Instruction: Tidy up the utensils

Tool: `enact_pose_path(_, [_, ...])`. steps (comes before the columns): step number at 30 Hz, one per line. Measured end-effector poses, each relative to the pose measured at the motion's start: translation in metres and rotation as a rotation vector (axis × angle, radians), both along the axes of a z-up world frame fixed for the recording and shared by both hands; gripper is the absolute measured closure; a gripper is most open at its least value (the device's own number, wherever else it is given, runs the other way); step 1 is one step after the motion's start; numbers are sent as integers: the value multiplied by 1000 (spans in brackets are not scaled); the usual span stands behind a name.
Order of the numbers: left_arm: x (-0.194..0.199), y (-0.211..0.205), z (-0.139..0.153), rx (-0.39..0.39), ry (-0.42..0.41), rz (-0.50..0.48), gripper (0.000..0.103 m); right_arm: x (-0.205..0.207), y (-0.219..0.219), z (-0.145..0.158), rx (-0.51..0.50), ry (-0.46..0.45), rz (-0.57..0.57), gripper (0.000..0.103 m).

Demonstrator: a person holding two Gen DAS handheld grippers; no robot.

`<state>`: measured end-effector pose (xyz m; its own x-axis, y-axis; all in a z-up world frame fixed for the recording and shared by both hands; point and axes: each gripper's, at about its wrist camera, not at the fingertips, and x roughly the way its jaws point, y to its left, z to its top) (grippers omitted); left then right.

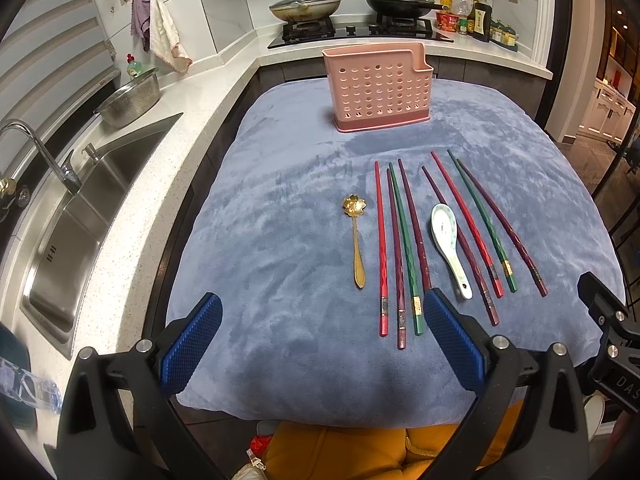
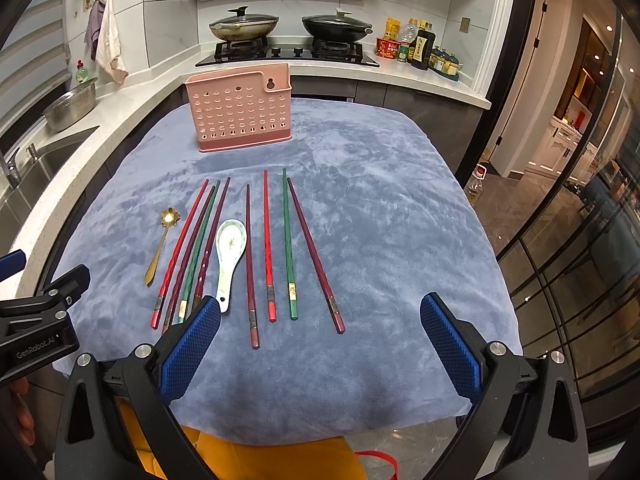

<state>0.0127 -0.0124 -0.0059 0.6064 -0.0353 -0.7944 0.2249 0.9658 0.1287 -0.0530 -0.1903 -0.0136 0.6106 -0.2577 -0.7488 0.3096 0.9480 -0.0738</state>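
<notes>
On the blue cloth (image 1: 280, 240): every utensil lies flat in a row; none is in the pink holder (image 1: 378, 88) yet, so the task looks unstarted.

Left gripper (image 1: 322, 330): spread wide, holding nothing, low over the near edge of the cloth.

Gold spoon (image 1: 355, 236): leftmost piece, bowl pointing away toward the holder, handle toward the person; it lies ahead of the left gripper, between the lines of its two fingers.

Left group of chopsticks (image 1: 400, 248): four sticks, red, dark red, green, dark red, close together, tips away, thick ends near; the ends lie just beside the left gripper's right finger.

White spoon (image 2: 229, 256): between the two groups, bowl away, handle toward the right gripper's left finger.

Right group of chopsticks (image 2: 280, 252): four sticks, more spread out, same lengthwise lie; they sit ahead of the right gripper, inside the span of its fingers.

Right gripper (image 2: 320, 334): also spread wide and empty, hovering at the near edge.

Holder: upright at the far side of the cloth, beyond the tips, well apart from both grippers.

Key relation: every long axis runs away from the grippers, so I judge a grip across a near end suits; left is nearer the gold spoon, right the outer sticks.
</notes>
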Motion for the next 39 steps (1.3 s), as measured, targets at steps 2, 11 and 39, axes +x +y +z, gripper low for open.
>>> enact_pose_path(2, [0,0,0,0,0,0,7,0,0,0,0,0,0,7])
enact_pose_path(11, [0,0,0,0,0,1,7,2,0,-4,1,5,0,7])
enact_pose_path(39, [0,-1,-2,1,2,1,7,2,0,-4,5,7,-2,7])
